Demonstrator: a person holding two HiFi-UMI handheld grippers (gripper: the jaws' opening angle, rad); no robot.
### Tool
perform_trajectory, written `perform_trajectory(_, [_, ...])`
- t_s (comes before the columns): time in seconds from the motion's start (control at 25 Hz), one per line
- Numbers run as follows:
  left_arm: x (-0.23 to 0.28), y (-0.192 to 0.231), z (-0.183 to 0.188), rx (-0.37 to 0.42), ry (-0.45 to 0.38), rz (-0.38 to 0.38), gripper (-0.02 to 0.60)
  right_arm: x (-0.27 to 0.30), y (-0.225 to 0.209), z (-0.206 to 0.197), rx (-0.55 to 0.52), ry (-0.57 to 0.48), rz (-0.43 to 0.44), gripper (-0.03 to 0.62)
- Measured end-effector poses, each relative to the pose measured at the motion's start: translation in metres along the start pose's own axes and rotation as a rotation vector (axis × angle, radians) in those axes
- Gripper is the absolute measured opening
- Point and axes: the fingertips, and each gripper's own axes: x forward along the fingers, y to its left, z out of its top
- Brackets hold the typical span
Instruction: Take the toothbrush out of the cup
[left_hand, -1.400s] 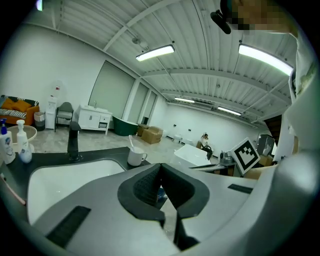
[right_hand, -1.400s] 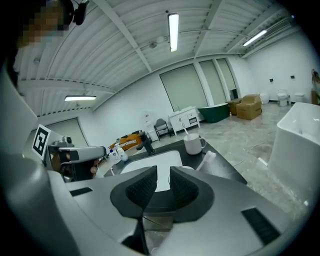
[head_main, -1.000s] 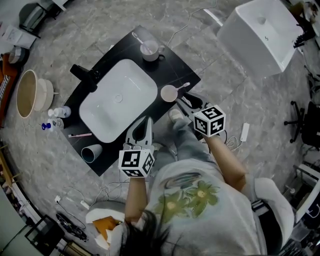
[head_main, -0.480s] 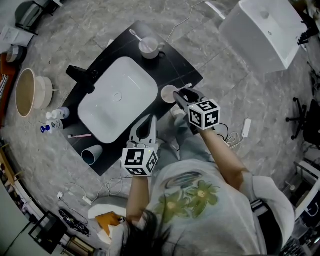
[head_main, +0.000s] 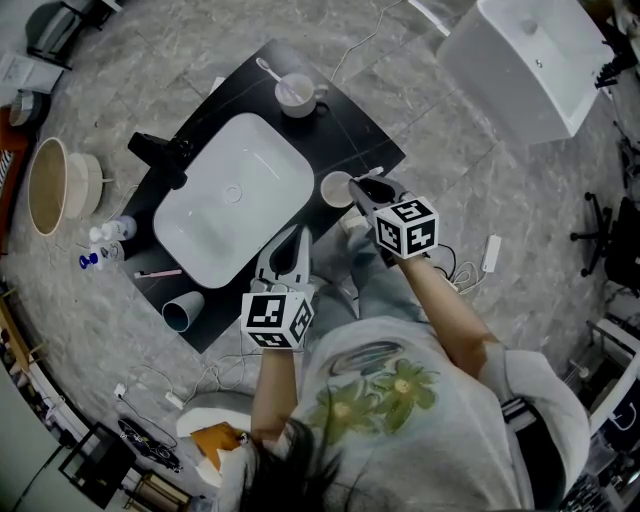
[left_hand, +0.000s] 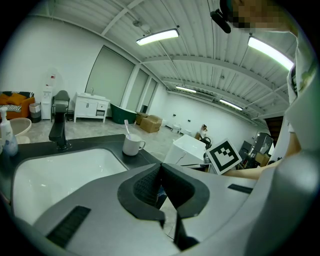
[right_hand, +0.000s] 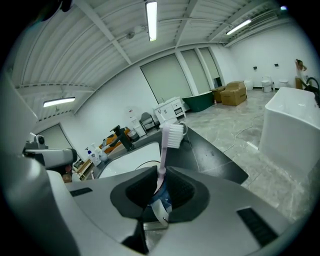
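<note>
Right claw (right_hand: 159, 190) reached cup (head_main: 336, 187) | clamps toothbrush (right_hand: 172, 136) | head view hides grip

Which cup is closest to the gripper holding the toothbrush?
The pale cup just beside the right gripper; the white mug and the grey cup sit much farther off.

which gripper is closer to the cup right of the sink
Right. The right gripper is beside the cup, shut on the toothbrush; the left gripper is by the sink's near edge.

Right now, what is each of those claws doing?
Left gripper: closed, holding nothing.
Right gripper: closed on the toothbrush.
</note>
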Motion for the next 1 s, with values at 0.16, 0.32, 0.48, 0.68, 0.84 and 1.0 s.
perform_trajectory(0.16, [-0.002,-0.002,0.002,0.002,-0.007,-0.007,0.017,-0.005,0.005,0.007,-0.008,-0.016,0.026,0.072])
perform_trajectory(0.32, [-0.007,-0.004,0.007,0.009,-0.019,-0.014,0.017,-0.015,0.015,0.022,-0.045,-0.042,0.042,0.071])
perform_trajectory(0.48, [-0.016,-0.006,0.016,0.019,-0.041,-0.019,0.017,-0.028,0.028,0.041,-0.105,-0.06,0.048,0.071])
perform_trajectory(0.68, [-0.031,-0.006,0.03,0.034,-0.075,-0.017,0.017,-0.056,0.052,0.067,-0.218,-0.081,0.055,0.071])
perform_trajectory(0.84, [-0.044,-0.003,0.044,0.046,-0.105,-0.007,0.017,-0.08,0.069,0.081,-0.27,-0.102,0.067,0.071])
perform_trajectory(1.0, [-0.056,-0.001,0.055,0.061,-0.129,0.004,0.017,-0.095,0.076,0.087,-0.303,-0.109,0.076,0.071])
